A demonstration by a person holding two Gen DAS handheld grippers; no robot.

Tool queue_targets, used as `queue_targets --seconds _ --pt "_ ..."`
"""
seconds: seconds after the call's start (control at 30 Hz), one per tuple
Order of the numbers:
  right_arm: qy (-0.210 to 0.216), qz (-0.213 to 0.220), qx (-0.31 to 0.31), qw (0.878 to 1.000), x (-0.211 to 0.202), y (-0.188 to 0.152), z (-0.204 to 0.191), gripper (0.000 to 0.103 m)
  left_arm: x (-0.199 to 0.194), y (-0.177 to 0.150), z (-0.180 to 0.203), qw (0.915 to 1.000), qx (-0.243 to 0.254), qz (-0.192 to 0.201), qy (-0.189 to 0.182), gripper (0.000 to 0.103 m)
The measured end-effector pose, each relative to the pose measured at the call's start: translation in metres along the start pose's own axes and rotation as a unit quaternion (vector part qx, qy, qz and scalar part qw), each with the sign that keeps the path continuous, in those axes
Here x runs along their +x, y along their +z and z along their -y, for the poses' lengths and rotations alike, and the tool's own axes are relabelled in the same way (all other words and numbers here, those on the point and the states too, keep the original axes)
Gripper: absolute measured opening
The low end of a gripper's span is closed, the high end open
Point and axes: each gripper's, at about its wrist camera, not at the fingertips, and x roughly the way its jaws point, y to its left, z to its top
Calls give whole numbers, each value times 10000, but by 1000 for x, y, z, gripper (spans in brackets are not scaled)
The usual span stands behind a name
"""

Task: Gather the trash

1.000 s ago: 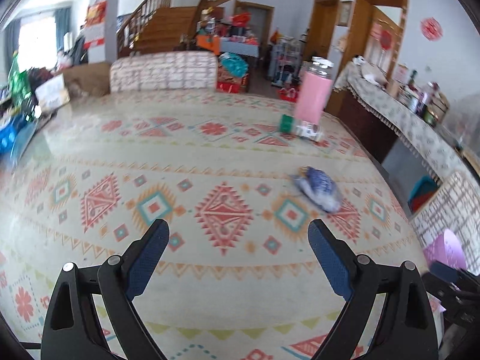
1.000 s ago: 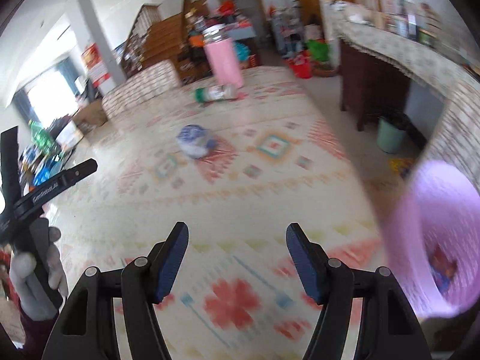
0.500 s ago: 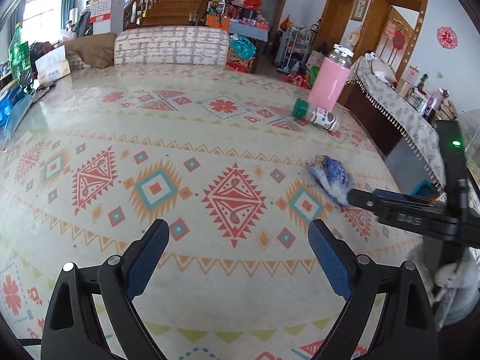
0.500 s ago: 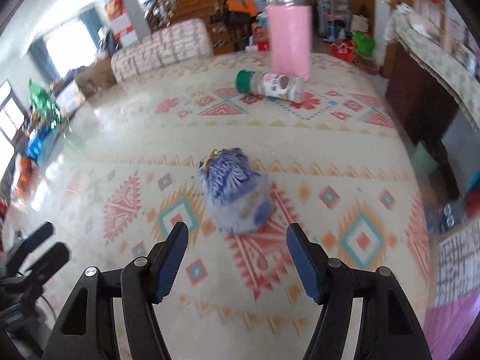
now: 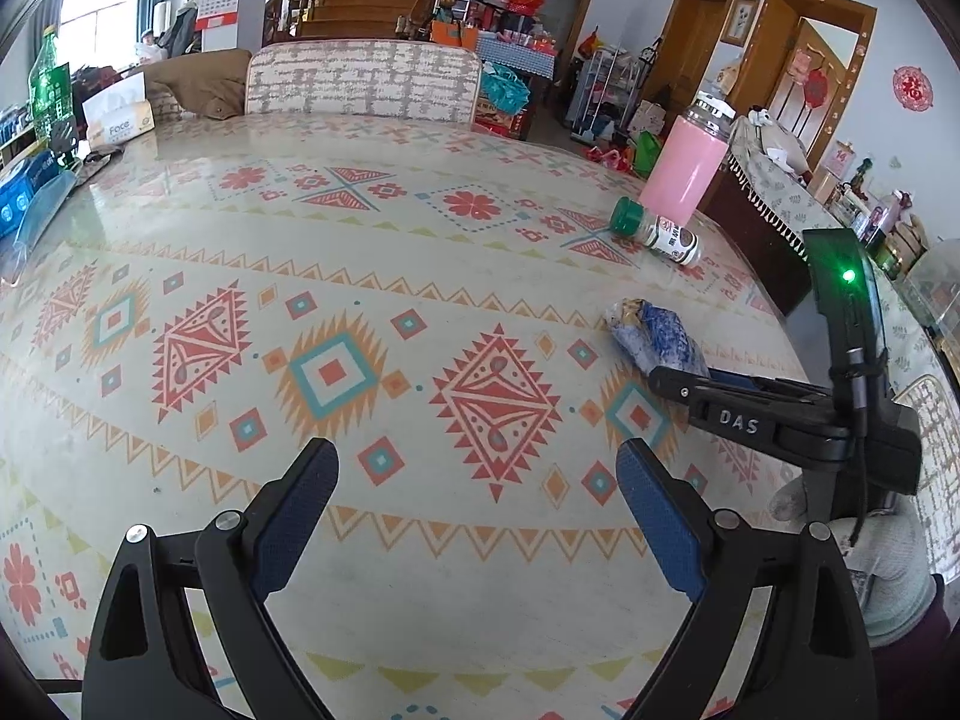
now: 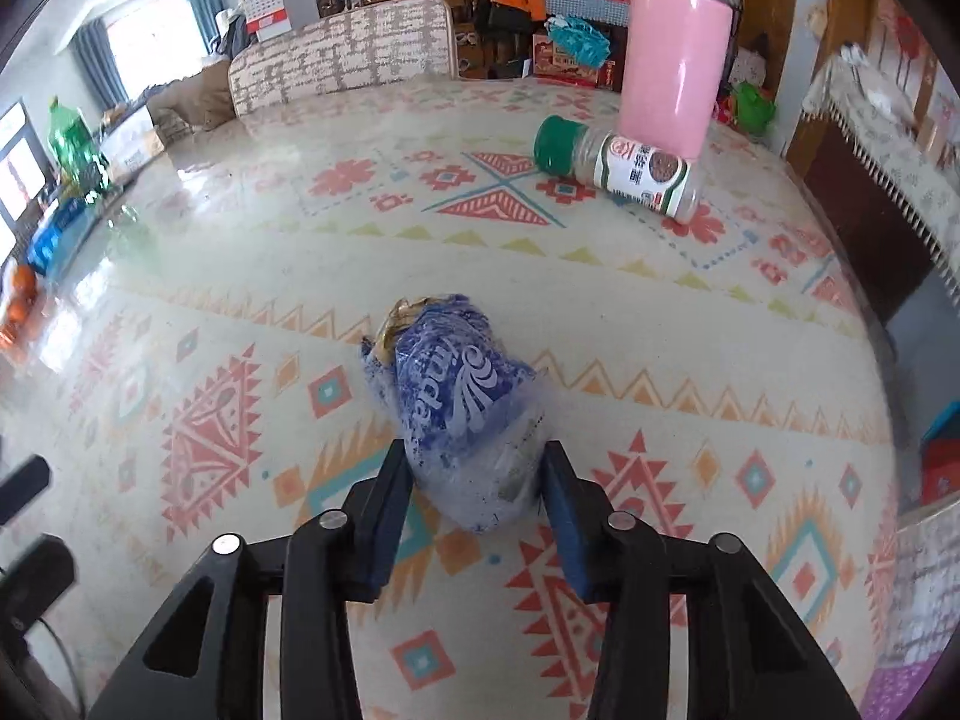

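Note:
A crumpled blue plastic wrapper (image 6: 456, 396) lies on the patterned tablecloth (image 5: 180, 240), towards the table's right side. My right gripper (image 6: 474, 462) points down at it with its jaws closing. Both blue pads touch the near end of the wrapper, one on each side. The left wrist view shows the same wrapper (image 5: 654, 336) with the right gripper (image 5: 678, 381) reaching in from the right, held by a gloved hand (image 5: 888, 564). My left gripper (image 5: 477, 462) hangs open over the tablecloth with nothing between its fingers.
A pink tumbler (image 6: 675, 60) stands at the far right of the table. A spice jar with a green lid (image 6: 618, 165) lies on its side in front of it. At the far left are a tissue box (image 5: 117, 120) and a green bottle (image 5: 48, 90). The table edge drops off at right.
The right gripper swung from beside a purple bin over to the blue wrapper, dropped onto it, and its jaws narrowed around it. The left gripper only drifted slightly.

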Motion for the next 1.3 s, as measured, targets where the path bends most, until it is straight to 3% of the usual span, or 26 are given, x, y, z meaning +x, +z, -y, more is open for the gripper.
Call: queue_targets --seconds 0.2,0.37,0.47,0.53,0.63,0.77,0.93,1.13,1.3 --pt "179 28 208 9996 -15 -21 9 44 2 -2 5 9999 105 -5 4 93" --pt "678 -158 213 9974 -29 -42 10 45 5 -4 7 9998 176 -38 52 93" --pt "1330 -394 182 9902 -32 -47 5 50 5 -3 4 9999 106 -41 30 93" --pt "1594 -413 139 9863 -41 -42 7 62 4 -3 2 10000 70 -61 -7 93" --pt "1163 -35 69 9932 -56 -21 21 83 4 -4 5 9999 99 -94 -85 93" --pt "34 277 -320 9991 -52 32 38 84 7 -8 15 9994 253 -188 -172 93" --pt "-877 223 -982 9910 -14 98 36 84 13 -14 27 9980 477 -318 -247 93" --pt "-1117 -104 -1445 9831 39 149 35 84 17 -17 30 9970 528 -458 -328 93" --pt "-1232 -417 -1739 9761 72 162 39 82 19 -22 38 9956 668 -515 -407 93"
